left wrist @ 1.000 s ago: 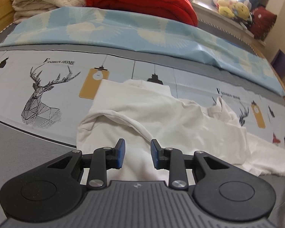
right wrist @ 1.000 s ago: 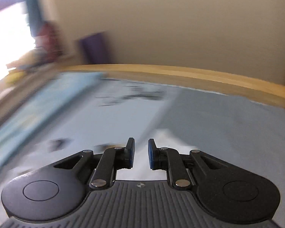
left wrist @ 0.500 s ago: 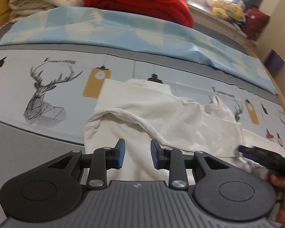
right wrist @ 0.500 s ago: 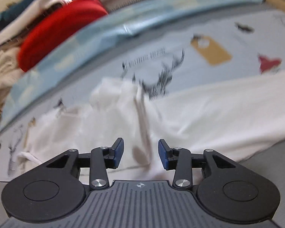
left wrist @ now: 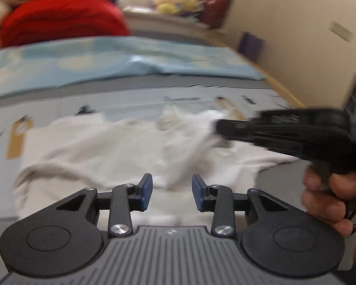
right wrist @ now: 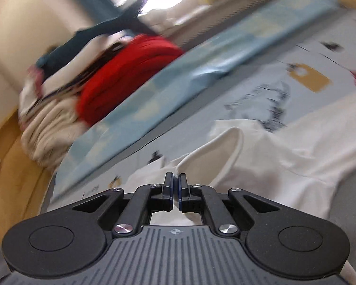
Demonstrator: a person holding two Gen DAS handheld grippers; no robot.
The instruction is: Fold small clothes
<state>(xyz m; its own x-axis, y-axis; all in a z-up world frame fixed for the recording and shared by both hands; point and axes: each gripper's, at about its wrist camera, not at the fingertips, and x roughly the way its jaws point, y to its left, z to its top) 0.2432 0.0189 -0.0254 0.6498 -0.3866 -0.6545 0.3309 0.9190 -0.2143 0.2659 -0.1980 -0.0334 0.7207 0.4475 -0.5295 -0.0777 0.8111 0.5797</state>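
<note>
A white garment (left wrist: 106, 147) lies crumpled on a bed sheet printed with deer and lamps (left wrist: 59, 104). My left gripper (left wrist: 172, 192) hovers over the garment's near edge. Its jaws are opening, and the blue pads (left wrist: 146, 190) stand apart with no cloth pinched between them. My right gripper (left wrist: 219, 129) reaches in from the right, held by a hand (left wrist: 327, 197). In the right wrist view that gripper (right wrist: 176, 185) is shut, and a raised fold of the garment (right wrist: 225, 147) runs up from its tips.
A light blue patterned cloth (left wrist: 106, 57) lies across the bed beyond the garment. Behind it are a folded red blanket (left wrist: 59, 21) and cream blankets (right wrist: 47, 123). A wooden bed edge (left wrist: 280, 87) and a wall close the right side.
The right gripper swung in from the right, closed at the garment's far side and drew up a fold. The left gripper's view turned to the right and its jaws widened.
</note>
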